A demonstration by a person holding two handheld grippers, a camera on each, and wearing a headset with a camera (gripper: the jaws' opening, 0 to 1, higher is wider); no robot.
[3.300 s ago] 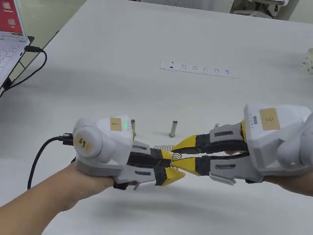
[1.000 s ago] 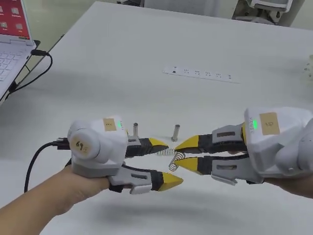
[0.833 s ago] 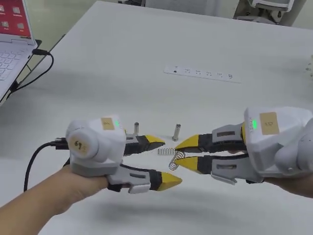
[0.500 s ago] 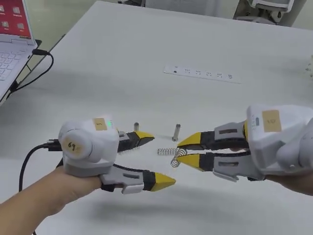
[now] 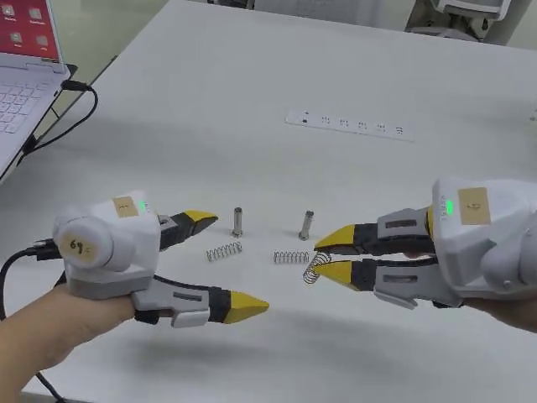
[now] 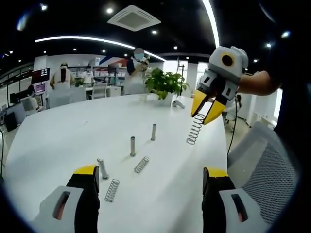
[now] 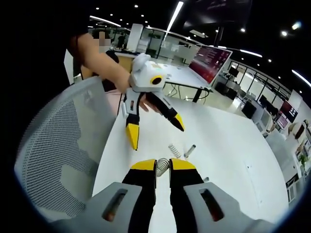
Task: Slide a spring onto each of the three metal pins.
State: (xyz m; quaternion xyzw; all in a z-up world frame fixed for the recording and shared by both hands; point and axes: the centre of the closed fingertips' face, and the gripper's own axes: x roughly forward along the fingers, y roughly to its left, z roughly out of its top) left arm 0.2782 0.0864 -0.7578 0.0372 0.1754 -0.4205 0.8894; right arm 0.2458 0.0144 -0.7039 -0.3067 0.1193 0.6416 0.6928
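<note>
The right gripper (image 5: 320,257) had its jaws narrowed on the upper end of a spring (image 5: 312,269), which hung just above the table (image 5: 252,109). The left gripper (image 5: 241,262) stood well apart to the left, its jaws wide and holding nothing. A second spring (image 5: 224,250) and a third spring (image 5: 291,257) lay flat on the table. They lay just nearer than the upright left pin (image 5: 237,222) and middle pin (image 5: 308,224). The left gripper view showed a right pin (image 6: 153,131) beyond them.

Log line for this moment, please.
left gripper open, empty | right gripper shut on spring | two springs lying on table | three pins bare
</note>
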